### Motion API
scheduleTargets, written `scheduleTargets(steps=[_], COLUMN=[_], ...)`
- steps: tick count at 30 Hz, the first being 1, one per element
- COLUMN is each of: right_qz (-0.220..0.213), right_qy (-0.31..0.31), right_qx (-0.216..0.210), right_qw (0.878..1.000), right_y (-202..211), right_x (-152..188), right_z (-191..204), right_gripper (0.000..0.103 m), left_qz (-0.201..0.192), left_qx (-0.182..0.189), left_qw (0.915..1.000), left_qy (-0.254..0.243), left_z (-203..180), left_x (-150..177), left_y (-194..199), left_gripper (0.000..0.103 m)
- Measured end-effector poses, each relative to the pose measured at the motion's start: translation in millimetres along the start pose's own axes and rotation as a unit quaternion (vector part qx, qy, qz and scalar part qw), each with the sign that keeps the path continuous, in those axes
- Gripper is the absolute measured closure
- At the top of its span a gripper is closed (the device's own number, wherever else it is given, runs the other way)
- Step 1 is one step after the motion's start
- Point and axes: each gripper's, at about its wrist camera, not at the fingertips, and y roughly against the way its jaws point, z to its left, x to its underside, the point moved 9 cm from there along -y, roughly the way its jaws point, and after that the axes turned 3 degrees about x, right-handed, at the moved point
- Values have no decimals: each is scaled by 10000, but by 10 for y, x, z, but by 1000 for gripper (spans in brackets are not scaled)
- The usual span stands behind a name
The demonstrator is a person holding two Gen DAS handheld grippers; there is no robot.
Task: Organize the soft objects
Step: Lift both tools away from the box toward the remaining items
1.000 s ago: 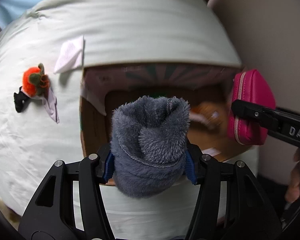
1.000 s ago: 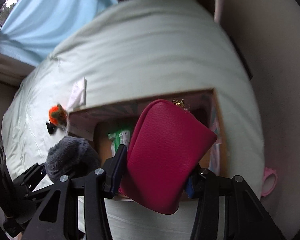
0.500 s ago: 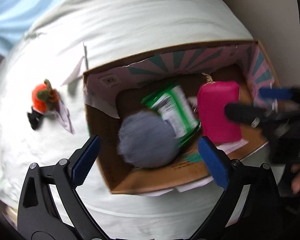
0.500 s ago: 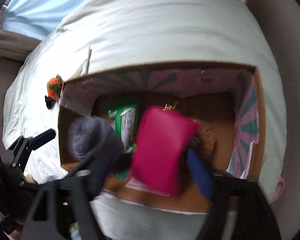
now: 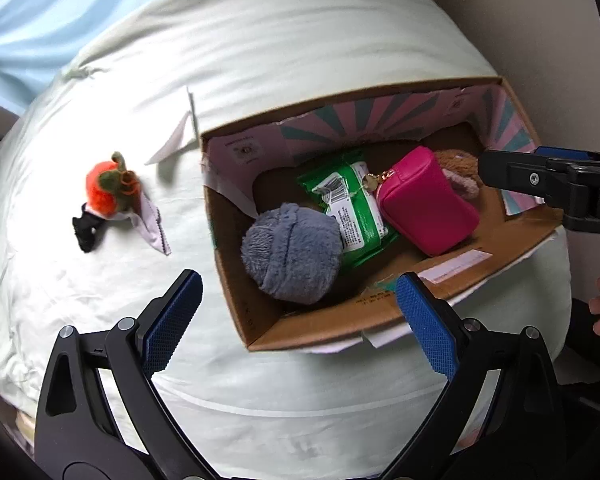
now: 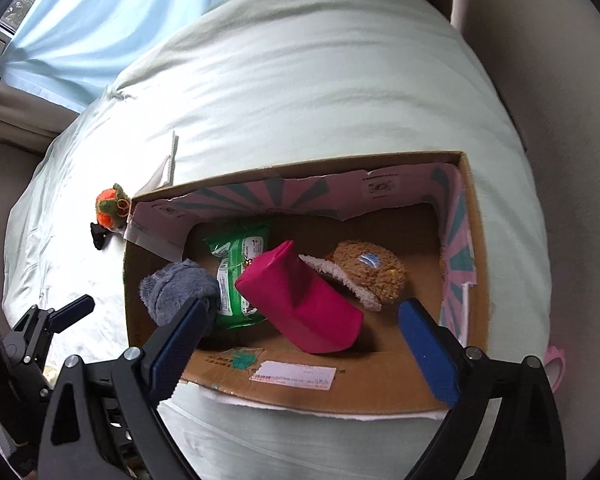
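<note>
An open cardboard box (image 6: 364, 376) rests on a pale green bedsheet (image 6: 320, 92). Inside, from left to right: a rolled grey fleece bundle (image 5: 294, 254), a green wipes packet (image 5: 350, 208) and a magenta zip pouch (image 5: 426, 200) leaning on the packet, with a brown plush toy (image 6: 370, 272) behind the pouch. The left tool (image 5: 300, 312) hangs above the box's near left corner, blue pads spread wide, holding nothing. The right tool (image 6: 304, 344) hangs over the near wall, likewise spread and empty. Outside the box, on the sheet to its left, lie an orange felt pumpkin (image 5: 110, 190), a black item (image 5: 86, 230) just beside it, and a white cloth (image 5: 176, 140).
</note>
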Motion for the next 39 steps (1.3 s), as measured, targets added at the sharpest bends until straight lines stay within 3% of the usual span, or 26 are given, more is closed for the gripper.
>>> scheduleTargets(steps=[7, 15, 27, 39], right_qz=[-229, -618, -1407, -2137], right_qy=[78, 383, 876, 952], right_qx=[204, 305, 533, 323], right_qw=[9995, 9969, 9847, 9717], right_y=[368, 934, 1680, 1978], right_x=[116, 266, 637, 796], right_z=[67, 538, 1567, 2765], right_gripper=[7, 7, 7, 7], left_qz=[-387, -779, -1493, -1969], left_qx=[217, 334, 186, 112], left_qw=[9989, 9955, 9847, 9727], left_qy=[135, 430, 875, 1224], left_z=[86, 429, 1599, 2736], left_x=[126, 396, 1029, 1480], left_y=[436, 1029, 1992, 2409], left_gripper=[6, 6, 6, 6])
